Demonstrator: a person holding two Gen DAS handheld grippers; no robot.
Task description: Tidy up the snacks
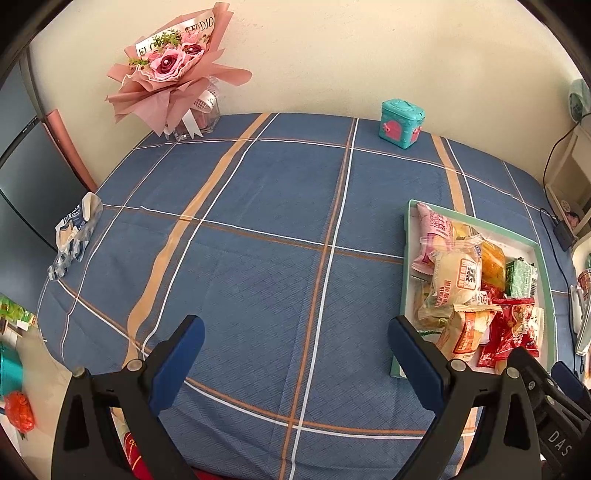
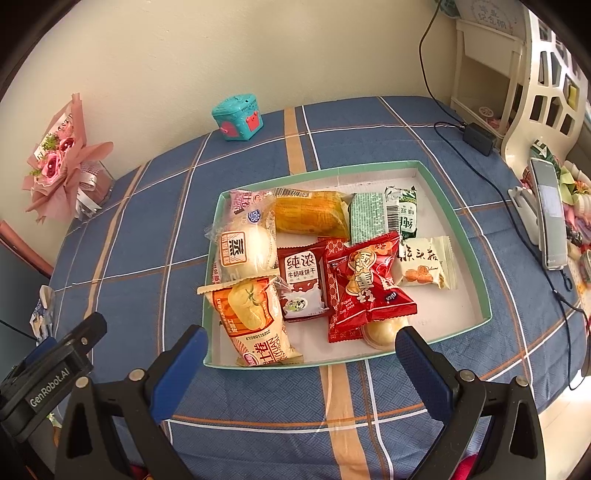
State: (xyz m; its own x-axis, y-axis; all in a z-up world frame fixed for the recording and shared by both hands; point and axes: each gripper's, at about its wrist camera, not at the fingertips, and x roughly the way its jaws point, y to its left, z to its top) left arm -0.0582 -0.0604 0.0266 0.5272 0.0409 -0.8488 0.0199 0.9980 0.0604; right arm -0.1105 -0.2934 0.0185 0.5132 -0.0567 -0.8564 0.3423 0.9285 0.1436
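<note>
"GenRobot.AI" runs in white along the black body of the left gripper (image 2: 55, 373) at eight o'clock in the right wrist view. In the tray, a dark red biscuit packet (image 2: 301, 282) reads "纯浓 牛奶味饼干". At eleven o'clock in the left wrist view, a bouquet's ribbon (image 1: 192, 31) shows "STUDIO". "DAS" marks the right gripper (image 1: 554, 421) at five o'clock.

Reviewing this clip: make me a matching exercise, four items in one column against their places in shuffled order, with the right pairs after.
Items:
1. flower bouquet
2. teal toy box
3. red snack packet
4. phone

Places:
A. inside the green-rimmed tray
B. standing at the table's right edge
C. far left corner, by the wall
D. on the cloth at the far edge by the wall, beyond the tray

Pairs: 1-C, 2-D, 3-A, 4-B
</note>
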